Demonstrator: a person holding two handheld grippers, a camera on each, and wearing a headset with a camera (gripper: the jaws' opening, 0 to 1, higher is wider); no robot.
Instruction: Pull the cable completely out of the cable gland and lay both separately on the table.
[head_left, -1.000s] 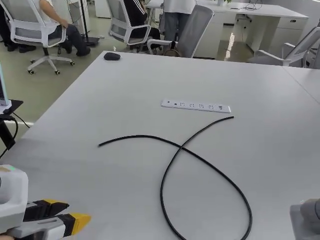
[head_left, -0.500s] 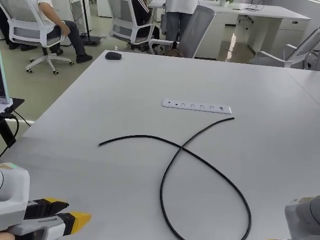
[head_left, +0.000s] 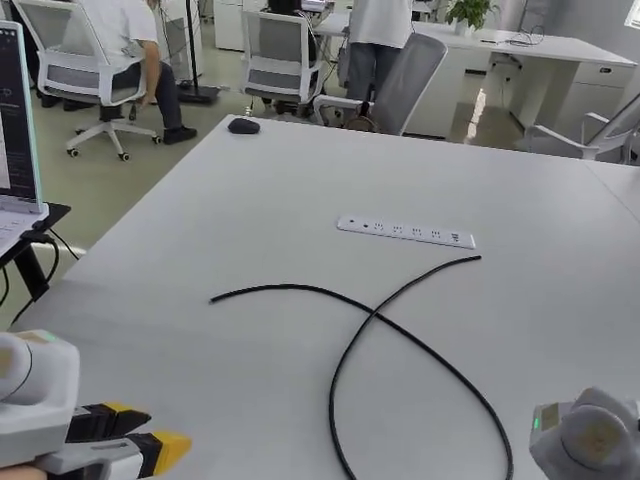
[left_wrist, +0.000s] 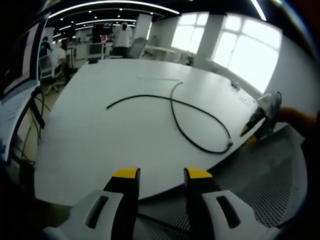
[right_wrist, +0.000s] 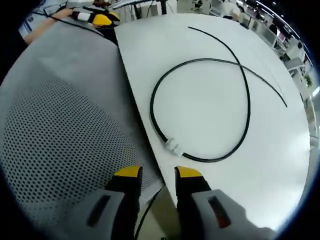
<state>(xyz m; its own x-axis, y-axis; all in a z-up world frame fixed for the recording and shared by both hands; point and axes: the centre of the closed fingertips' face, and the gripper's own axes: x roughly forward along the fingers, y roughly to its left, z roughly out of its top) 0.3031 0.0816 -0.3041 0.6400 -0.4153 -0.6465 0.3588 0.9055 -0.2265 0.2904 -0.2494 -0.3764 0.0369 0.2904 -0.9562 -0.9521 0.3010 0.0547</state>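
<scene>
Black cable (head_left: 375, 313), thin, round, matt; laid loose on white table (head_left: 200, 250), crossing itself once near the middle of the top to form one open loop toward the near edge; one free end points far right toward the power strip, the other lies left; no kinks visible. Cable gland (right_wrist: 172, 145), small, whitish, ribbed; threaded on the cable at the near end of the loop, close to the near table edge; detail too small to tell further.

Left gripper (left_wrist: 161, 175), yellow-tipped jaws parted with nothing between them; held off the near left corner, clear of the cable. Right gripper (right_wrist: 159, 172), yellow-tipped jaws likewise parted and empty; held over the near table edge, the gland just beyond its tips, not touching.

White power strip (head_left: 405, 231), flat on the table, far of the cable. Dark mouse (head_left: 243, 126), at the far left edge. Grey perforated mesh (right_wrist: 60, 140), beside the near table edge.
</scene>
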